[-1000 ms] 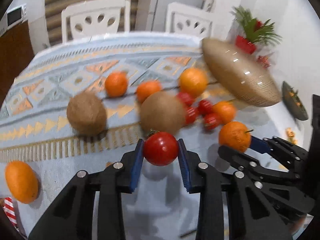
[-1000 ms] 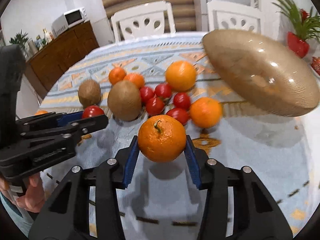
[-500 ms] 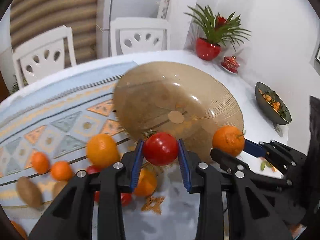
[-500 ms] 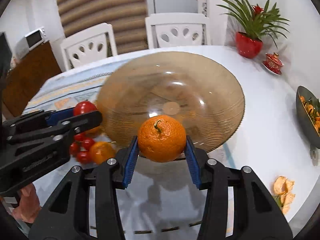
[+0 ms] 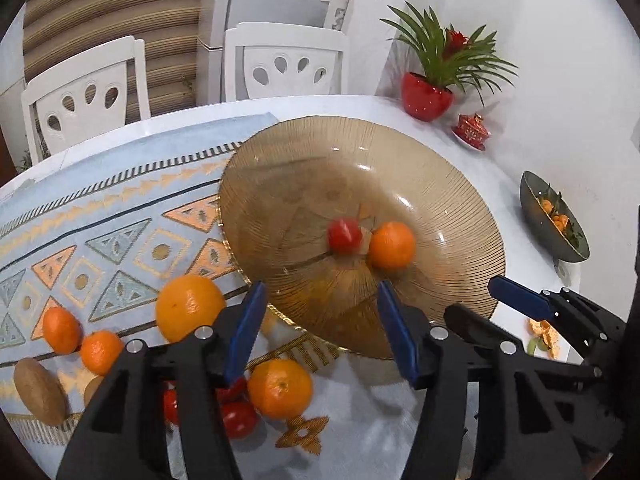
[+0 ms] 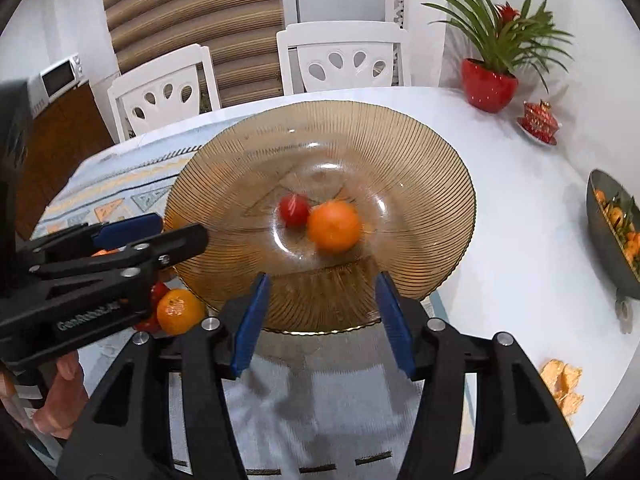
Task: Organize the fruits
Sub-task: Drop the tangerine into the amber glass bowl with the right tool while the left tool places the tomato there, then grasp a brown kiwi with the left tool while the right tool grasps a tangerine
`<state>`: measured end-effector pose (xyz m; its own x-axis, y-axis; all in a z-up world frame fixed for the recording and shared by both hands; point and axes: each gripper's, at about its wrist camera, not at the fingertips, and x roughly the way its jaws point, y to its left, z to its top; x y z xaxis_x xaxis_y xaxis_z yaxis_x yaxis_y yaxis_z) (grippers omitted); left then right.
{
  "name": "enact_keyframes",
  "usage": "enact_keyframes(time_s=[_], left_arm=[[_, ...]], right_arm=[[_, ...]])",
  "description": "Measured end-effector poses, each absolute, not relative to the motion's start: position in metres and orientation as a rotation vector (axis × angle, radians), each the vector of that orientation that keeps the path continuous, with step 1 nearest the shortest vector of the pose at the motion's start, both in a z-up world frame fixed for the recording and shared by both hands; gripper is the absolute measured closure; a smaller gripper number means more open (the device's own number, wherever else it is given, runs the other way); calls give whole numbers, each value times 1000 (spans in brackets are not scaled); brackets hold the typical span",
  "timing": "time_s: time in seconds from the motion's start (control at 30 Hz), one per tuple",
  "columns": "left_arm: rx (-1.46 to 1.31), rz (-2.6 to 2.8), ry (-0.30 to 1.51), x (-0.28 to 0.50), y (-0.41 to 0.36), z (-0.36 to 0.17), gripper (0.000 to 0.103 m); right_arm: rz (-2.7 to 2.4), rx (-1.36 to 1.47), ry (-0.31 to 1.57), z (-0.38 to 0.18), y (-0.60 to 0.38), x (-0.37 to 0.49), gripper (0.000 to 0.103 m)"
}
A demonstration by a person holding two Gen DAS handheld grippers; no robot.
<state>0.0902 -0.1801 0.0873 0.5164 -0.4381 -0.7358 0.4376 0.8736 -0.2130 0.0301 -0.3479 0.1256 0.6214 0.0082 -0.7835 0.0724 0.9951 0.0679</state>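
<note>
Both tongs, left tongs (image 5: 320,328) and right tongs (image 6: 320,320), opening with nothing between, poised over near rim of glass bowl (image 6: 420,168) mid-frame; tomato (image 6: 294,210) and orange (image 6: 334,226) touching at bowl centre, blurred, likely settling; loose fruit lower left.

The left gripper (image 5: 320,328) fills the lower middle of its own view, angled downward, its jaws opening with nothing between the blue-padded fingers (image 5: 245,328). In the right wrist view it reaches in from the left edge of the frame. A hand (image 6: 60,396) grips its handle at the lower left. The right gripper (image 6: 320,320) sits in the lower middle of its own view, also tilted downward, jaws opening and empty. In the left wrist view it enters from the lower right, its black arms slanting up toward the frame's centre.
</note>
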Motion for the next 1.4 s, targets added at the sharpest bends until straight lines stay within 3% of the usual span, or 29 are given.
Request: enact_keyframes(time_s=[0.37,0.6,0.77,1.17,1.4], left_arm=[[-80,-485,848,61,-116,100,45],[-178,-398,753,30,-38,132,30],[-206,-329,709,12,3,138,26],[-199,-333,864,36,-8,62,25],[-201,-293,893,63,-18,36,24]], right_arm=[[19,88,866,139,-326,9,47],[112,76,827,156,-287,-4,47],[184,59,823,148,-251,-13,47],[160,121,946,84,-239,7,45],[125,138,945,74,-241,27,38]])
